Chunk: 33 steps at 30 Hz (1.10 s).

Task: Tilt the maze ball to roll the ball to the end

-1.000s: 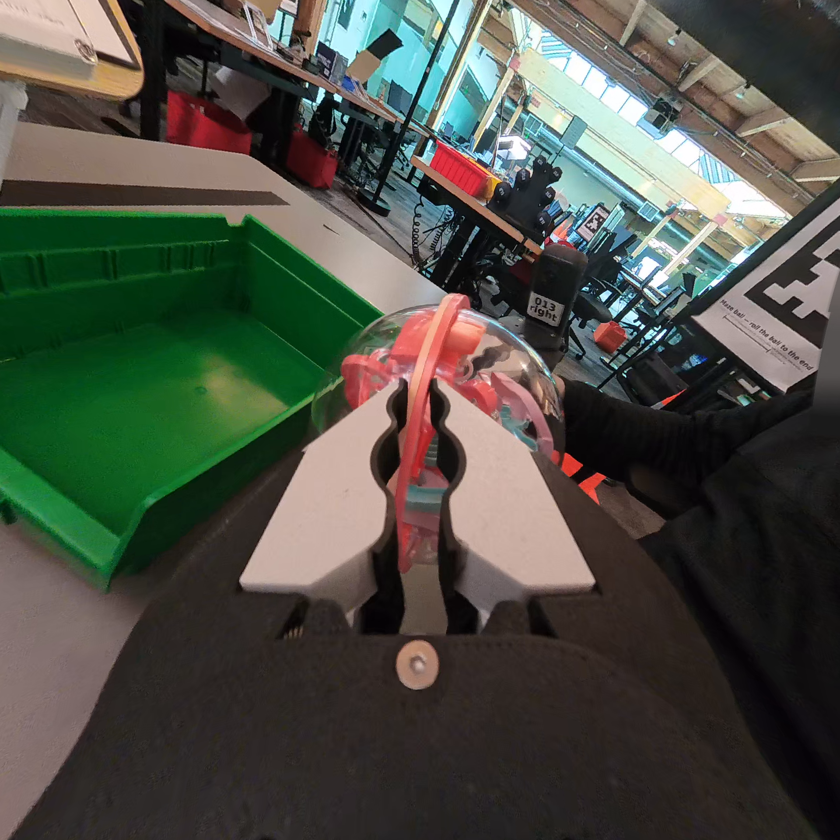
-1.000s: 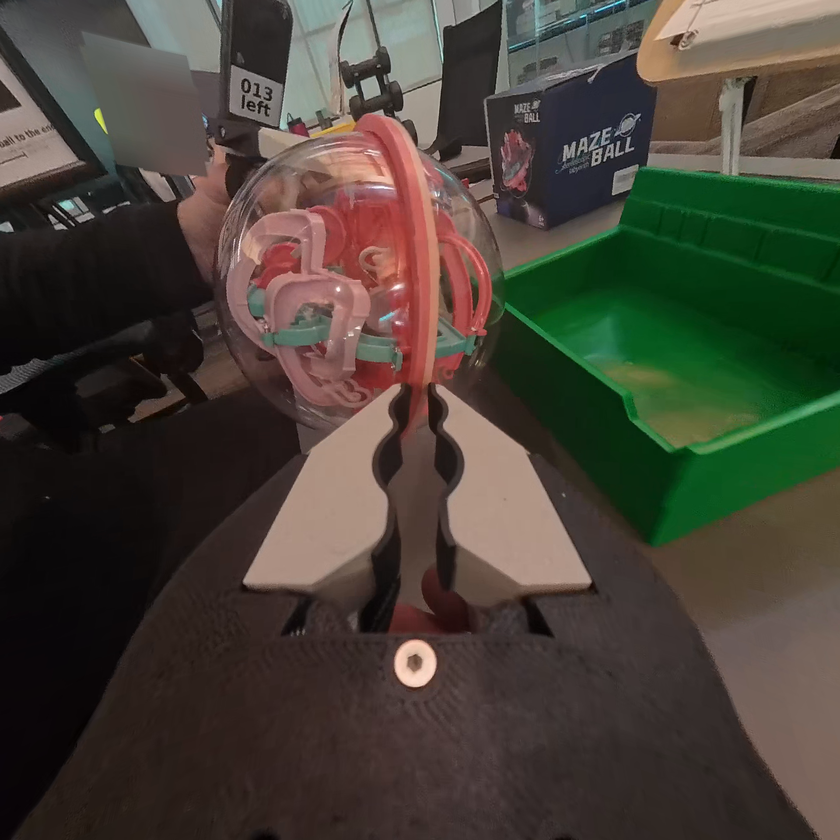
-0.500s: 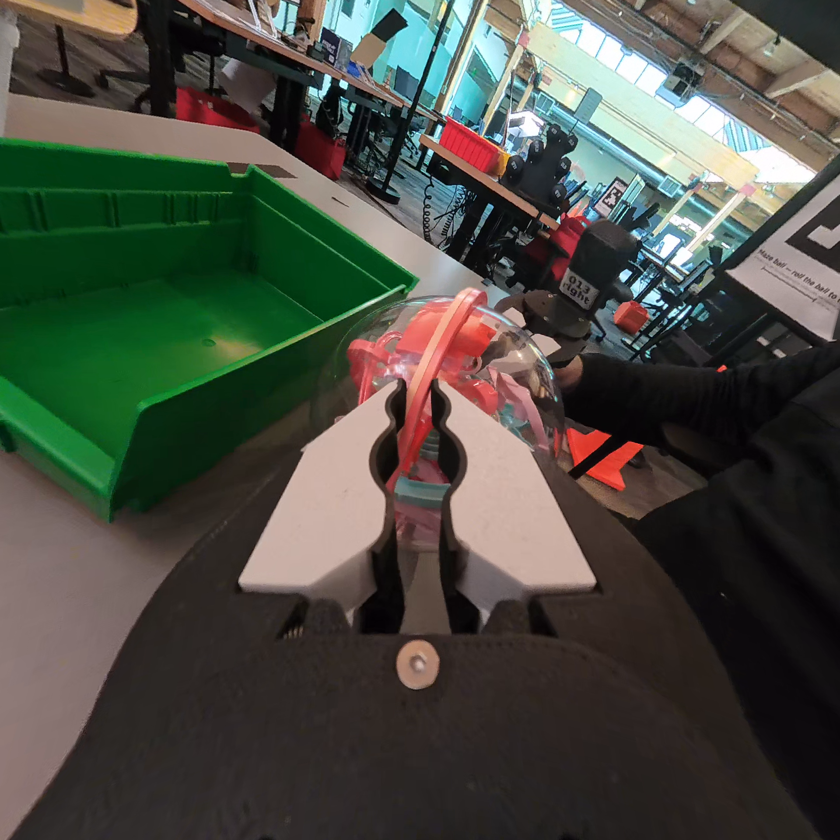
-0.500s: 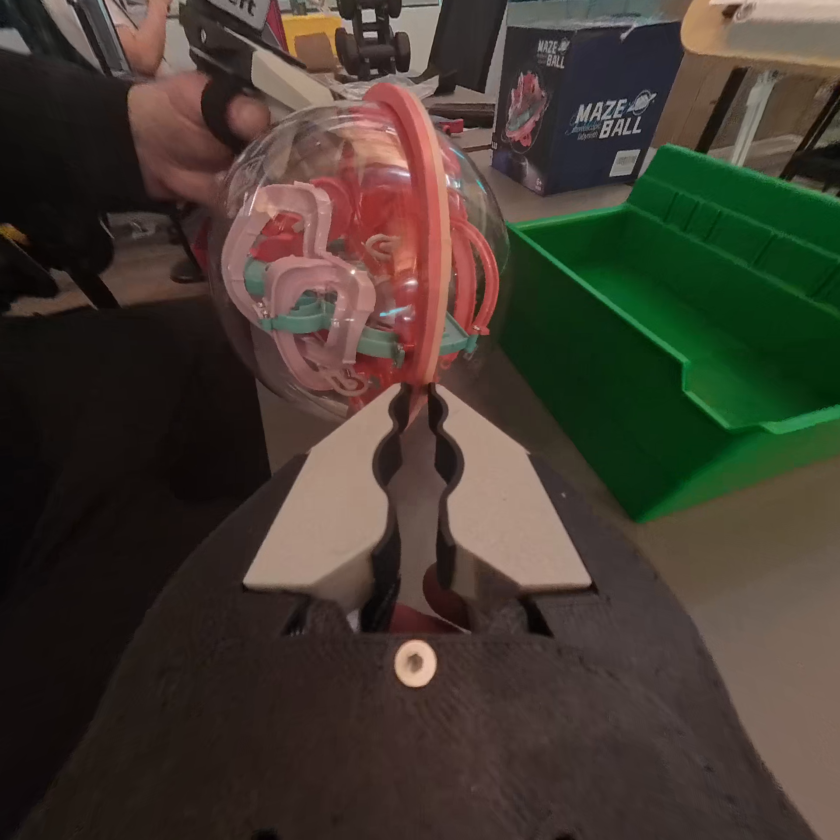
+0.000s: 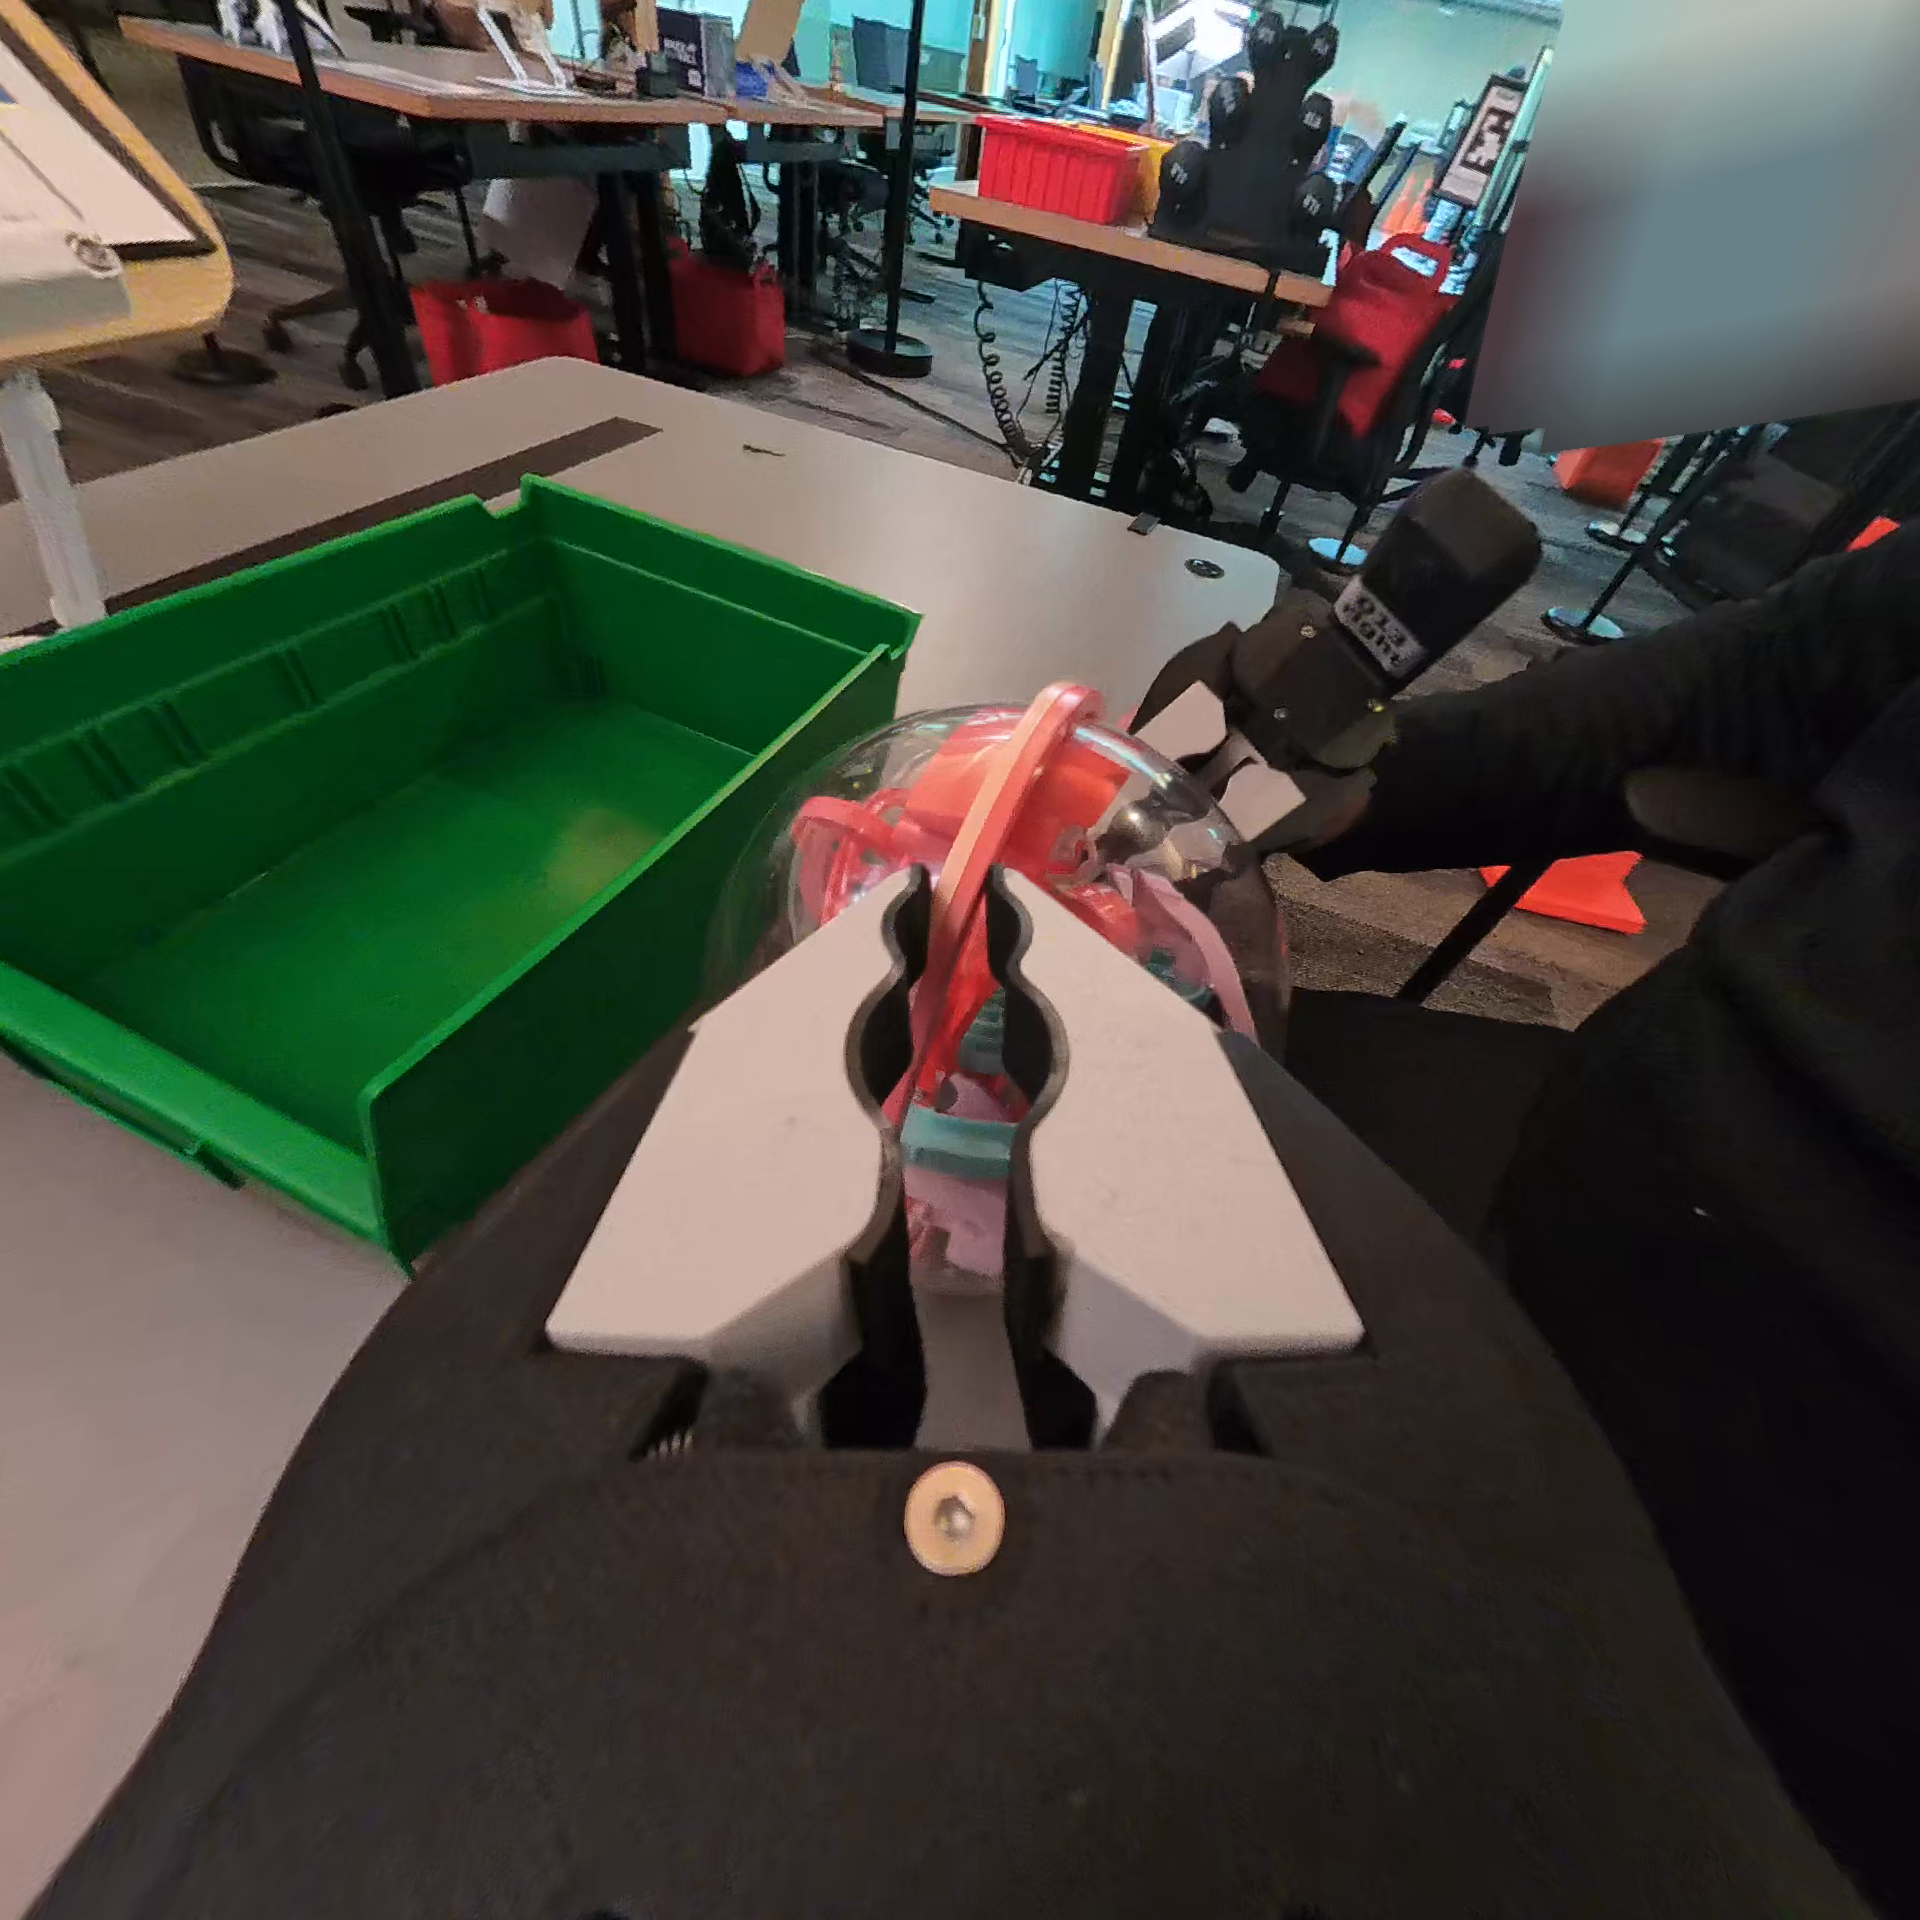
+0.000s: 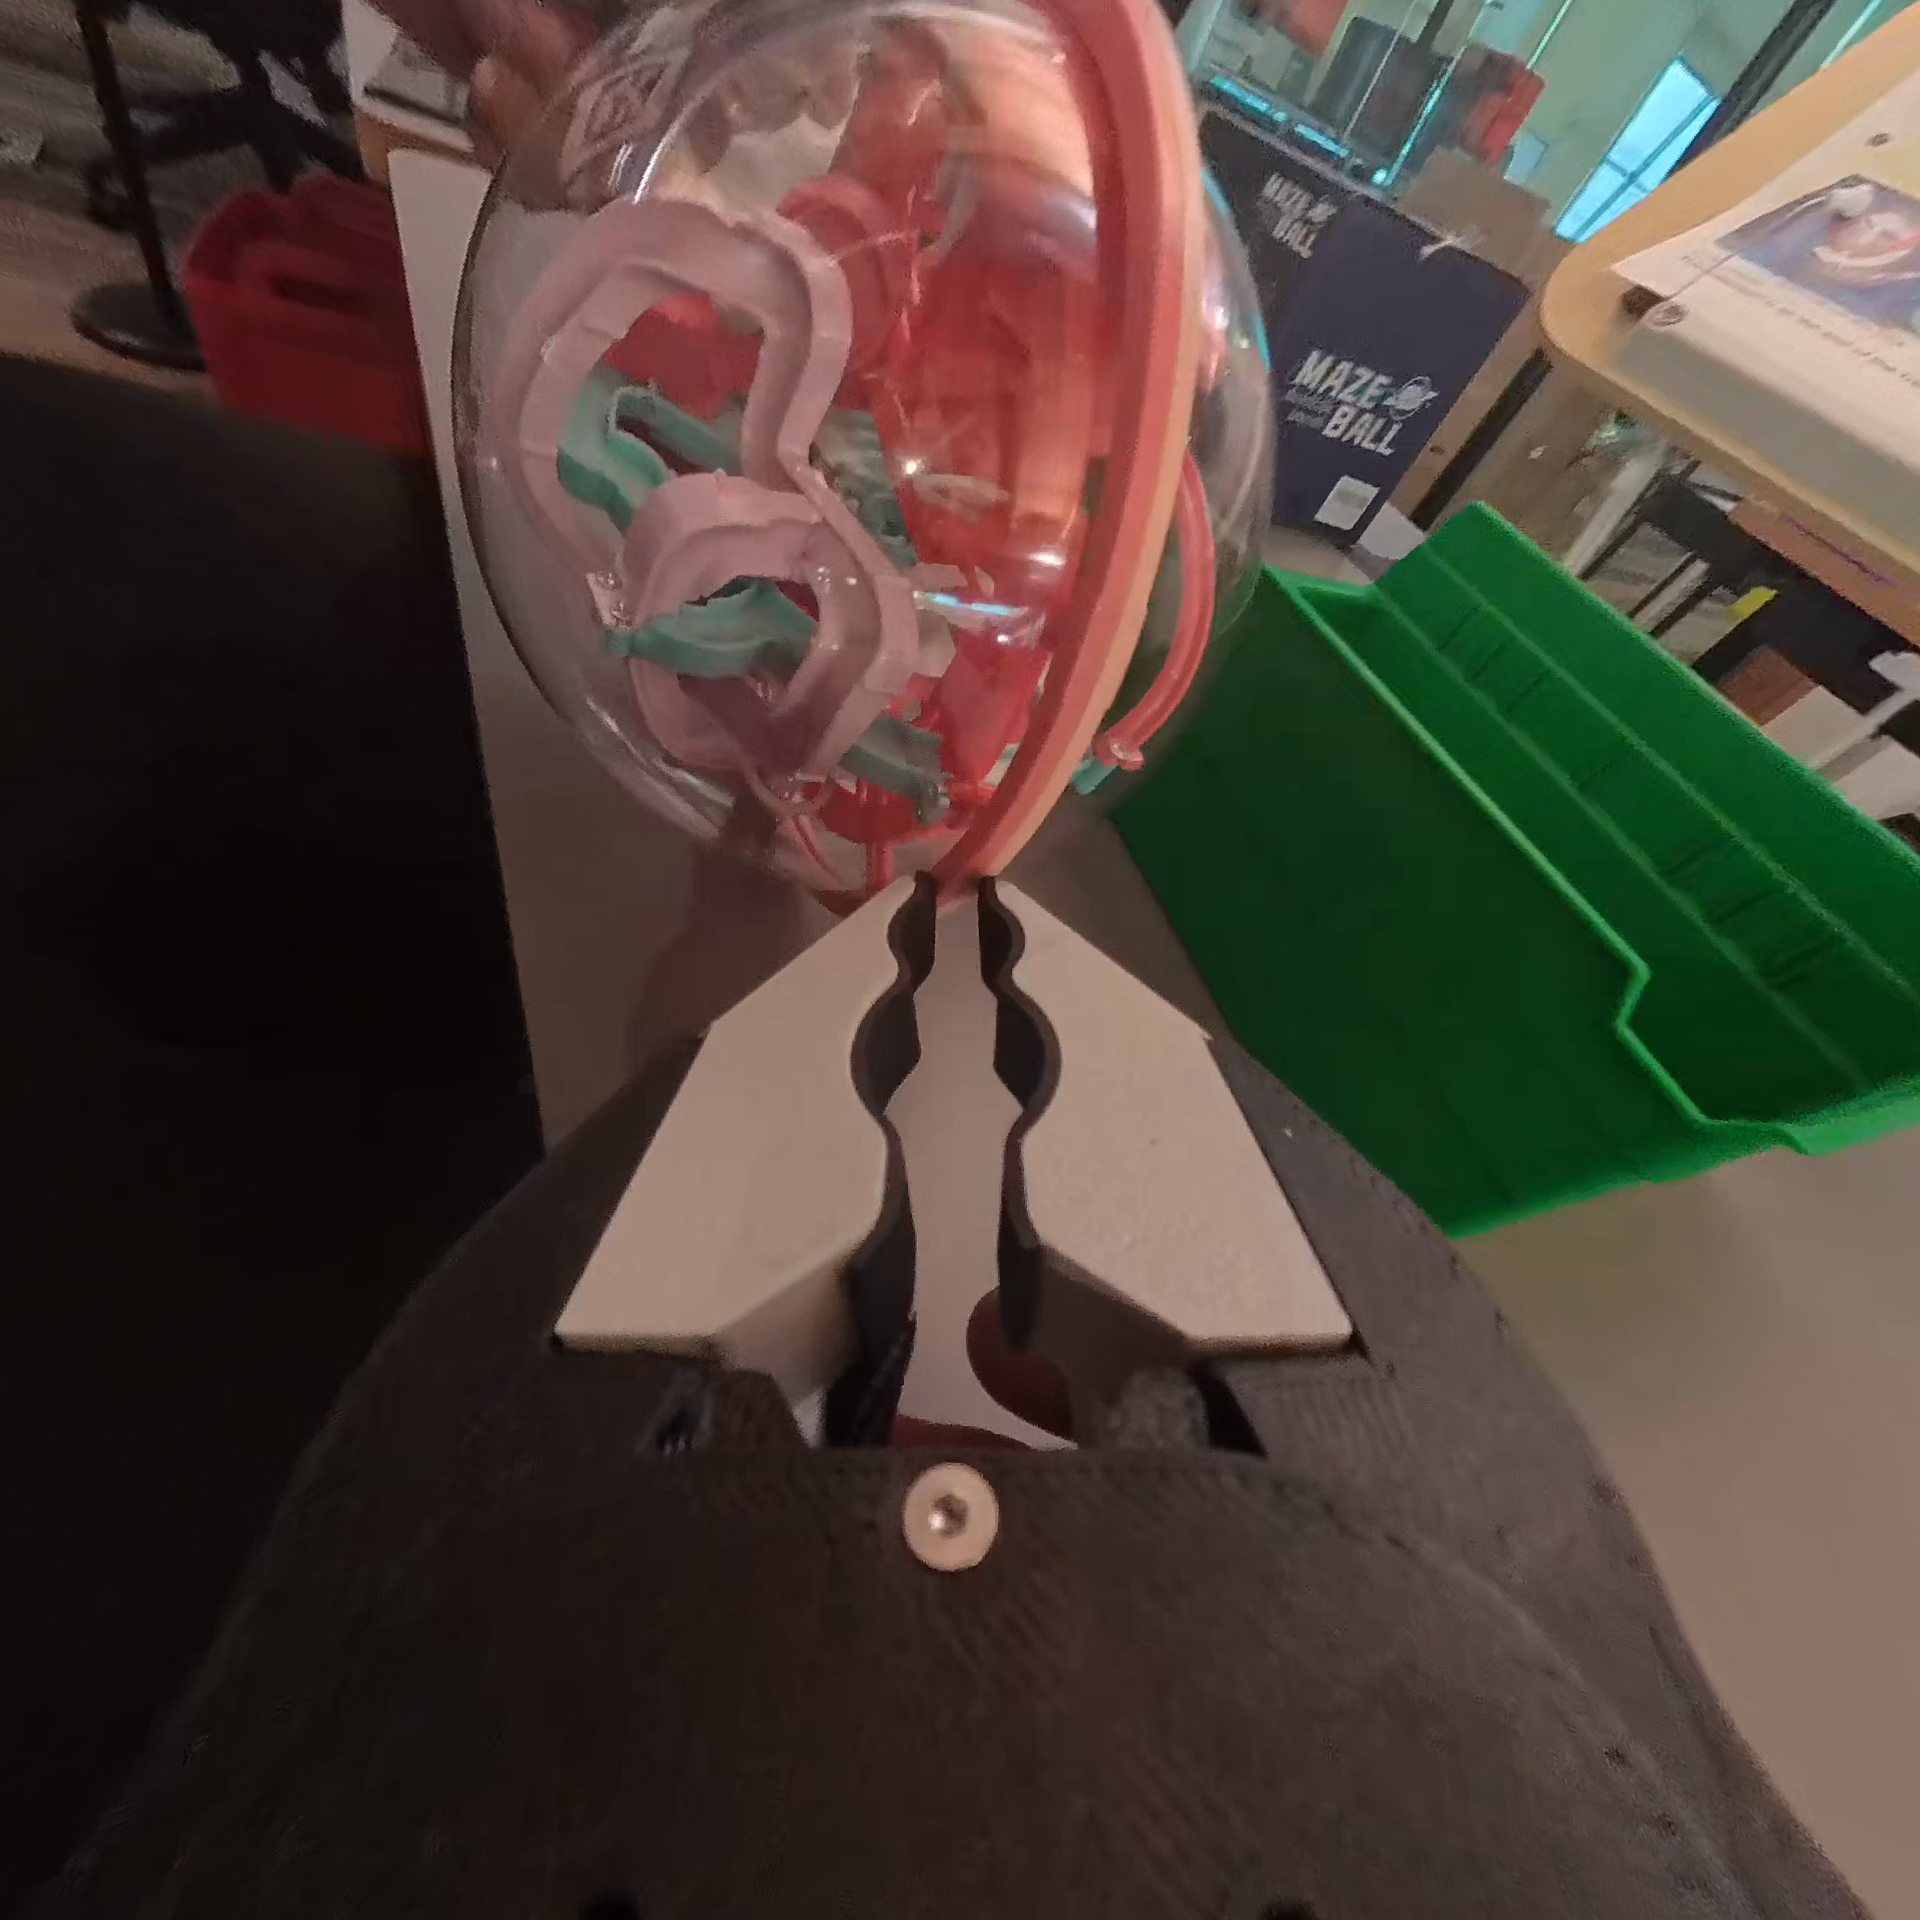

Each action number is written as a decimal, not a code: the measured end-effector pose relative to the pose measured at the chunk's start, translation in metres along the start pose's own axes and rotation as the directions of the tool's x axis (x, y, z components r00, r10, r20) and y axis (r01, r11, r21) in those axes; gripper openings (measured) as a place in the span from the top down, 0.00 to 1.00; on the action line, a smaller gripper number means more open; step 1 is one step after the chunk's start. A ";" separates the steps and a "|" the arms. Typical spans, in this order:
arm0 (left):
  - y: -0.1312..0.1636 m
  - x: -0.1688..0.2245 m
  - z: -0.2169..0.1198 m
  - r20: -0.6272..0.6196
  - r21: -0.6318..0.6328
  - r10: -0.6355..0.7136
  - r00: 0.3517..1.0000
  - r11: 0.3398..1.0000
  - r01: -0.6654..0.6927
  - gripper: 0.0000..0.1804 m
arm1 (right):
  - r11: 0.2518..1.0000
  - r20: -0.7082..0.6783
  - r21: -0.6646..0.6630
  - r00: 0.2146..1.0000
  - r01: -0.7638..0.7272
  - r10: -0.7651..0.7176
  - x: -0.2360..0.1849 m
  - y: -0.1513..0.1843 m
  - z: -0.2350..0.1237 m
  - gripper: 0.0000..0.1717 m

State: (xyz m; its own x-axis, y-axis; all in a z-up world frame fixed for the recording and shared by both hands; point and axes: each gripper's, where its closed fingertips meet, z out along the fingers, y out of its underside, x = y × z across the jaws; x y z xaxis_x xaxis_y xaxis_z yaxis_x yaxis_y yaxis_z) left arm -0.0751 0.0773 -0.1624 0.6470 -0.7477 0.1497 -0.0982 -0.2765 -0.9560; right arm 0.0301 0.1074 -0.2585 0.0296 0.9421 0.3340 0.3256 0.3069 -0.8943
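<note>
The left tongs [image 5: 954, 904] pinch the maze ball's [image 5: 1039, 831] coral rim [image 5: 1023, 769], both pads against it. The right tongs [image 6: 954, 894] nip the same rim [image 6: 1132, 520] at its lowest point, so the ball [image 6: 831, 436] hangs in the air between the two. Outward at 10 o'clock from the left tongs sits the green bin [image 5: 623, 1039]; at 3 o'clock from the right tongs, the bin [image 6: 1558, 935] again.

A small steel ball [image 5: 1138, 826] shows faintly at 1 o'clock inside the ball. The ball's top is cut off in the right view, and a hand [image 6: 499, 31] behind it is barely seen.

A second ago the rim stood nearly upright in both views; now it leans right, and the bin has swung lower in the left view.
</note>
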 end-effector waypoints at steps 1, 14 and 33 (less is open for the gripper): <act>0.000 0.002 0.000 -0.007 -0.001 0.011 1.000 1.000 -0.011 0.95 | 1.000 0.014 -0.014 1.000 0.006 -0.006 -0.003 0.002 0.001 0.97; 0.011 0.025 -0.007 -0.016 -0.019 0.170 0.985 0.985 -0.170 0.96 | 0.994 0.187 0.013 0.976 -0.111 0.107 -0.009 -0.020 -0.022 0.84; 0.001 0.025 0.010 -0.121 -0.032 0.176 0.977 0.983 -0.181 0.96 | 0.980 0.443 0.014 0.880 -0.198 0.172 0.031 -0.071 -0.004 0.96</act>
State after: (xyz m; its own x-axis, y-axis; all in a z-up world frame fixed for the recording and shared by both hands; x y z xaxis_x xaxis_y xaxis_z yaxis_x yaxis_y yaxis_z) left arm -0.0513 0.0650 -0.1623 0.5231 -0.8522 0.0082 -0.2381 -0.1553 -0.9587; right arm 0.0119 0.1142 -0.1830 -0.3370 0.9415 0.0084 0.3004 0.1160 -0.9467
